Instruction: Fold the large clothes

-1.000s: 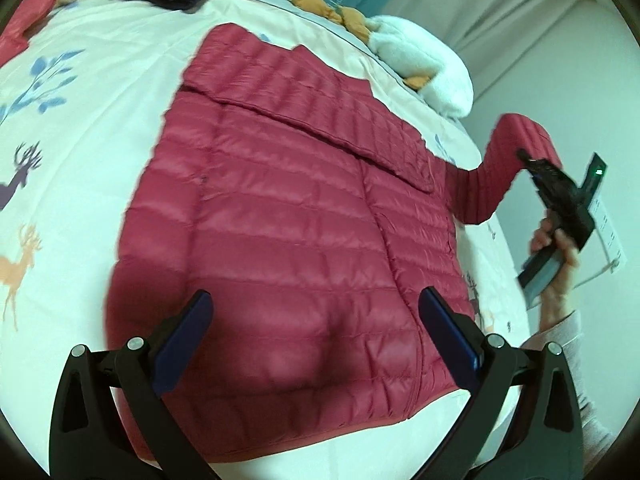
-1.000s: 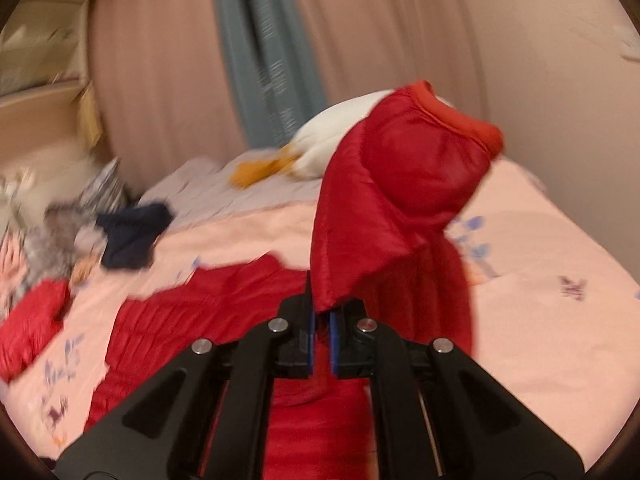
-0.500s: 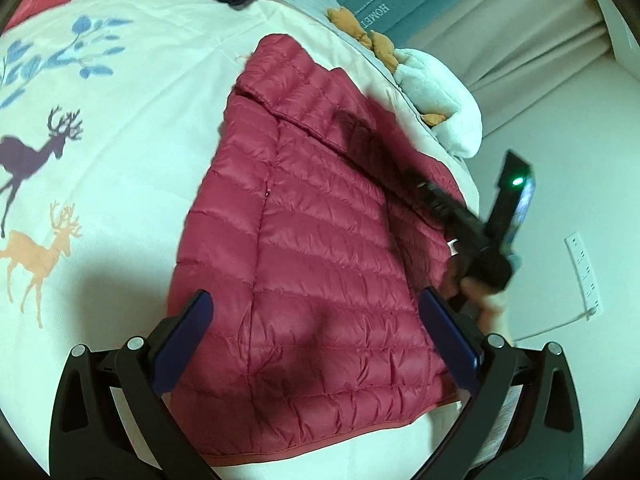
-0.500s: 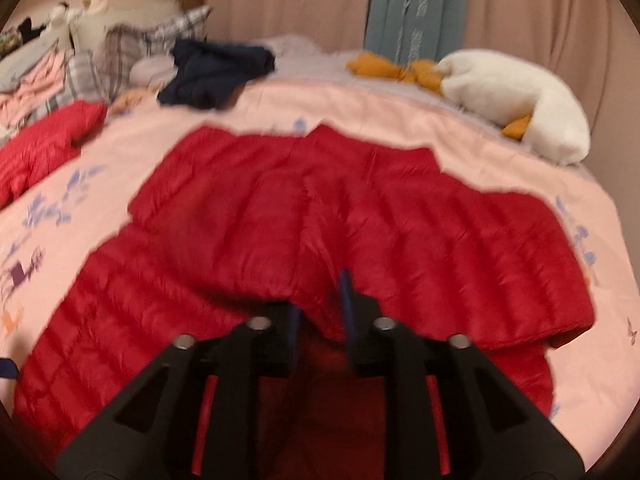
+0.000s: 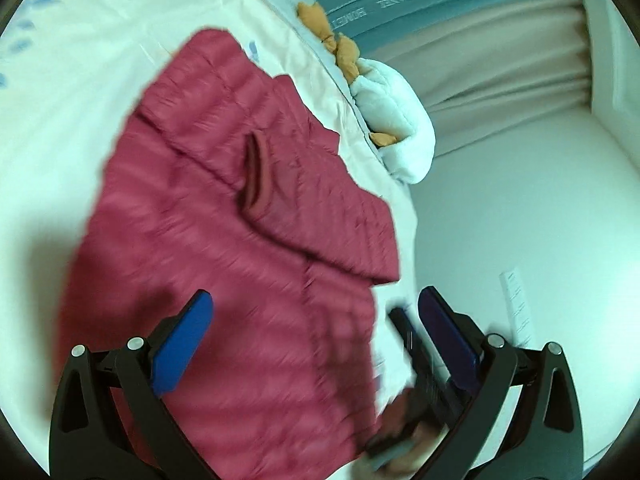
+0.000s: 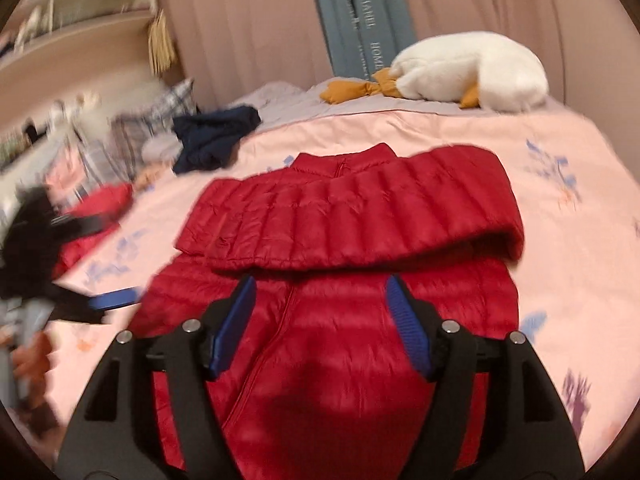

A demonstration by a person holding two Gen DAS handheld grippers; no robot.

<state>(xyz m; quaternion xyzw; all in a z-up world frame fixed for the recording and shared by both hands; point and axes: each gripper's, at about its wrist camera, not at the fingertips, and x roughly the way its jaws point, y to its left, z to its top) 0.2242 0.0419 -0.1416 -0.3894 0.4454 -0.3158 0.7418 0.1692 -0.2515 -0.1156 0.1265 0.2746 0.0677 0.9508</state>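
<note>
Right wrist: jacket lay flat on bed, sleeves folded across chest. Both tongs, right & left, spread, empty. Risk: puffy sleeve could spring open w/o pressing; slick fabric may slip at next fold.

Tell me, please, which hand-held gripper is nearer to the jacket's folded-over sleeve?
Right. The right hand-held gripper hovers open just below the folded sleeve; the left hand-held gripper is off the jacket's side, over the bedspread.
</note>
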